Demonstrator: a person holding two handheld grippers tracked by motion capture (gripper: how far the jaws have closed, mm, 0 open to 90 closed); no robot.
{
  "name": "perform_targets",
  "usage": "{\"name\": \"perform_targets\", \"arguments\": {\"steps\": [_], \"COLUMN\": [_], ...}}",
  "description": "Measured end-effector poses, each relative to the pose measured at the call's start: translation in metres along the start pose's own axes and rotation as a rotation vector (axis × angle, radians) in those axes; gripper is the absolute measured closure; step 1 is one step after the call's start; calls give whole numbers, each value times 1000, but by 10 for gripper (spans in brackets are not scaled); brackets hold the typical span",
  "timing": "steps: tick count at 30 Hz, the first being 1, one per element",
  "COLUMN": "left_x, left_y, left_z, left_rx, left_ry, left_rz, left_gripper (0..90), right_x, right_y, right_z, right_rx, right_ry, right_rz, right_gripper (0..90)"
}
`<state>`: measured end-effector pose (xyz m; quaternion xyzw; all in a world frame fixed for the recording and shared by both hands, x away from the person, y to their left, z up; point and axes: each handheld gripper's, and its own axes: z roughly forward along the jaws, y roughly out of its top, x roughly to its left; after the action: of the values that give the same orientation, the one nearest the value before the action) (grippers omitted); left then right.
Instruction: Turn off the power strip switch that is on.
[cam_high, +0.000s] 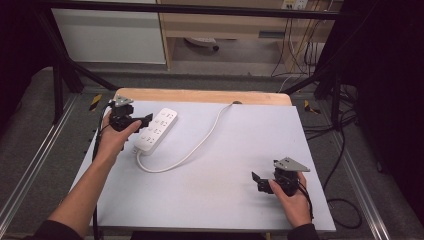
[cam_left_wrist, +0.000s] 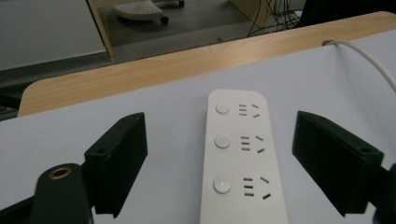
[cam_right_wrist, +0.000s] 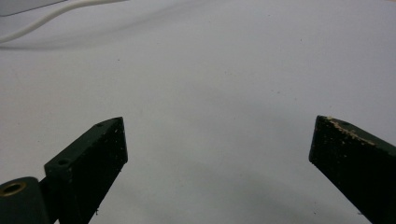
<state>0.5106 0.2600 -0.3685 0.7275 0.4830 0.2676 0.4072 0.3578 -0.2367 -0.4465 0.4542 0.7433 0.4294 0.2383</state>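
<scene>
A white power strip (cam_high: 156, 129) lies at the back left of the white table mat (cam_high: 225, 165), its white cord (cam_high: 200, 142) looping forward and then back over the far edge. In the left gripper view the power strip (cam_left_wrist: 240, 158) shows three round buttons and socket slots, lying between the wide-apart jaws. My left gripper (cam_high: 142, 120) is open at the strip's left side, not touching it. My right gripper (cam_high: 256, 181) hovers open near the front right of the mat; in the right gripper view the right gripper (cam_right_wrist: 219, 154) has nothing between its jaws, with the cord (cam_right_wrist: 51, 16) far off.
The wooden table edge (cam_high: 200, 95) runs behind the mat. Beyond it are a cabinet (cam_high: 110, 35), a wooden desk frame and hanging cables (cam_high: 300, 45). Black frame bars stand at both back corners. Bare mat spreads between the two grippers.
</scene>
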Motion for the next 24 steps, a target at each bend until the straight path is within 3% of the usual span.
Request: {"name": "perform_targets", "arguments": {"steps": [3,7,12,15,16,19,24], "left_x": [-4,-7,-4,-2,-2,-1,2], "left_y": [3,4,0,-1,-1,-2,-6], "left_z": [3,7,14,17,17,19,25], "left_rx": [-4,12,36,42,36,23,70], "left_ry": [-8,-22,-38,-35,-31,-12,-17], "left_rz": [8,31,18,20,19,32,36], "left_gripper": [225,370,448,494,566,639,730], "right_x": [0,-1,-2,-2,-2,-1,-1], "right_y": [0,0,1,1,1,2,2], "right_z": [0,-1,-2,-2,-2,-1,-3], "right_rx": [-1,-7,-14,-13,-13,-13,-14], "right_ry": [-1,-16,-10,-7,-7,-3,-1], "right_rz": [0,13,14,14,13,11,10], "right_gripper": [41,37,40,41,42,44,45]}}
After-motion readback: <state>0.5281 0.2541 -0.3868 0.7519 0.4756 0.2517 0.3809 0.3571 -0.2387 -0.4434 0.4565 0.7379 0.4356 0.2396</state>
